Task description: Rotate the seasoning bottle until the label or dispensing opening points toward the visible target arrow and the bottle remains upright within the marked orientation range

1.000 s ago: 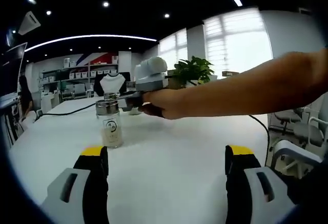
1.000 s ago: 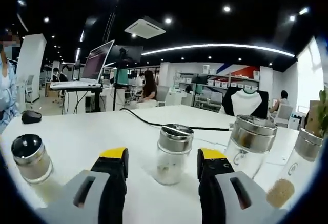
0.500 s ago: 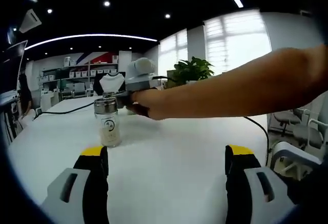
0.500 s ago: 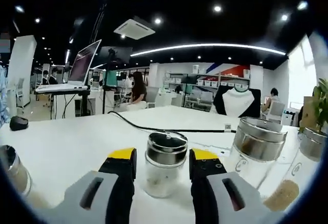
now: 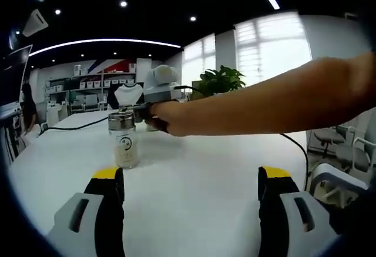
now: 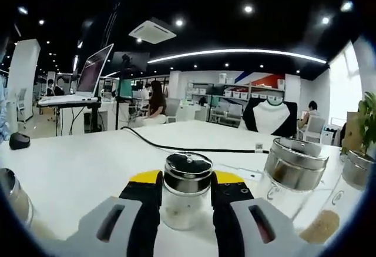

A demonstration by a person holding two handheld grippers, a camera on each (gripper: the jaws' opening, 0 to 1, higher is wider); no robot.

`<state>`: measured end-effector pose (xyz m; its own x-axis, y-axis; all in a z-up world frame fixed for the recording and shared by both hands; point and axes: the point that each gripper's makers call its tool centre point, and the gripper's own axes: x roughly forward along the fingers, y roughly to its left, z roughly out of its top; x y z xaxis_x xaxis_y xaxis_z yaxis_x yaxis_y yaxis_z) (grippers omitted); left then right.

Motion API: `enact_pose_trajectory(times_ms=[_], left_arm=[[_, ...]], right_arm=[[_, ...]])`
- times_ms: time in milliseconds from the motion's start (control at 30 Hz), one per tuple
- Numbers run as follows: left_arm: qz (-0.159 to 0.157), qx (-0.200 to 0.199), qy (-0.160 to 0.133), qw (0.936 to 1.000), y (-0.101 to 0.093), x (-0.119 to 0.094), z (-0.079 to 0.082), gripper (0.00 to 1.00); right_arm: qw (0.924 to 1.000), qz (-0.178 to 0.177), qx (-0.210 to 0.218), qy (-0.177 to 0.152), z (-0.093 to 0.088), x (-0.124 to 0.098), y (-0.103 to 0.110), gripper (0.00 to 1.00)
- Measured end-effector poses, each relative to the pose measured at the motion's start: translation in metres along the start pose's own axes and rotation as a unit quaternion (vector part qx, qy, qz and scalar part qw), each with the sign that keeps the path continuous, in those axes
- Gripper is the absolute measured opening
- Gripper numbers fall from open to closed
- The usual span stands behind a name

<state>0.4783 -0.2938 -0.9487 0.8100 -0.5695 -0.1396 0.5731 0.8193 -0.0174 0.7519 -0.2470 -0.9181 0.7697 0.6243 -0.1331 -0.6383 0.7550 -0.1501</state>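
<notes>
Counting four seasoning jars on the white table (image 6: 88, 169) in the right gripper view. The small seasoning bottle (image 6: 187, 191) stands upright, long axis vertical, between the right gripper (image 6: 185, 187) jaws, which are pinched snug on its glass sides. Can't tell where its label faces. A bigger jar (image 6: 292, 172), another jar (image 6: 338, 204) and a far-left jar (image 6: 14, 201) stand nearby. The left gripper (image 5: 191, 180) sits wide, holding nothing.
</notes>
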Motion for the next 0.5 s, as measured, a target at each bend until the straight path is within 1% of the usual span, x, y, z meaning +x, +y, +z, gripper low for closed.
enact_pose_trajectory(times_ms=[67, 100, 133, 200, 300, 367, 433, 500], left_arm=[[0.000, -0.003, 0.000, 1.0000, 0.000, 0.000, 0.000, 1.00], [0.000, -0.004, 0.000, 1.0000, 0.000, 0.000, 0.000, 1.00], [0.001, -0.004, 0.000, 1.0000, 0.001, 0.000, 0.000, 1.00], [0.004, -0.004, -0.002, 1.0000, 0.002, -0.001, 0.001, 1.00], [0.003, -0.009, -0.007, 0.9999, 0.002, -0.001, 0.003, 1.00], [0.000, -0.019, -0.012, 0.9997, 0.001, -0.001, 0.004, 1.00], [-0.005, -0.044, -0.026, 0.9987, -0.001, -0.001, 0.009, 1.00], [-0.005, -0.058, -0.030, 0.9978, 0.000, -0.001, 0.009, 1.00]], right_arm=[[0.9999, 0.006, -0.011, 0.000, 0.003, -0.003, 0.003, 0.29], [0.9999, 0.006, -0.009, -0.003, 0.005, -0.005, 0.003, 0.29], [0.9999, 0.006, -0.003, -0.008, 0.007, -0.006, 0.002, 0.29], [0.9996, 0.008, 0.023, -0.011, 0.010, -0.009, 0.000, 0.29], [0.9995, 0.014, 0.023, -0.017, 0.015, -0.017, -0.001, 0.29], [0.9994, 0.021, 0.018, -0.020, 0.018, -0.021, 0.000, 0.29], [0.9992, 0.023, 0.023, -0.022, 0.019, -0.026, -0.002, 0.29], [0.9989, 0.031, 0.031, -0.017, 0.017, -0.030, -0.003, 0.29]])
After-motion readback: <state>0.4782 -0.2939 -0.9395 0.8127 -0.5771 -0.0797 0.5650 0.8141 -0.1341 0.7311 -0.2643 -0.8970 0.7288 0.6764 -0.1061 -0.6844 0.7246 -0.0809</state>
